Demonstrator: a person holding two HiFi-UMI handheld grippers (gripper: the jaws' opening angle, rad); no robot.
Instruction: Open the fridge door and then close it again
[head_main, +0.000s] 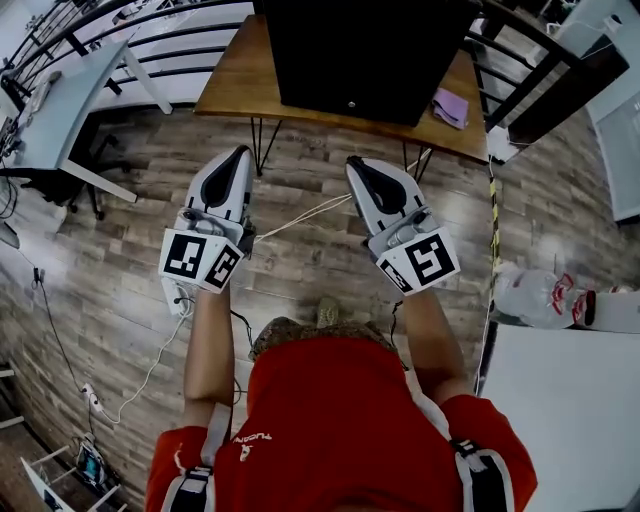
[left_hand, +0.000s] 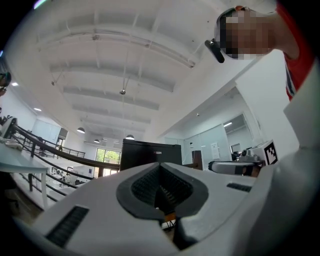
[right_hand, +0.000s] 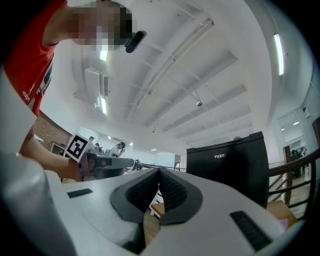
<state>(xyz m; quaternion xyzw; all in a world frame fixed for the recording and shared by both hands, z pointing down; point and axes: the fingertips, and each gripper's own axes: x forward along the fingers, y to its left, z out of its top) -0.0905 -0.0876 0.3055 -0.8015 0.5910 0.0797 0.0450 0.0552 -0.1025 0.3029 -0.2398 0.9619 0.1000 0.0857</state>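
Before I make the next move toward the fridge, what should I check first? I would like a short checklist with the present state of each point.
1. Fridge door closed: ok, no gap shows.
2. Left gripper empty, jaws together: ok.
3. Right gripper empty, jaws together: ok.
4. Grippers at the door: not ok, both are short of the table.
5. Handle or door edge found: cannot tell, none shows.
6. Purple cloth clear of the door's swing: cannot tell; it lies on the table beside the fridge.
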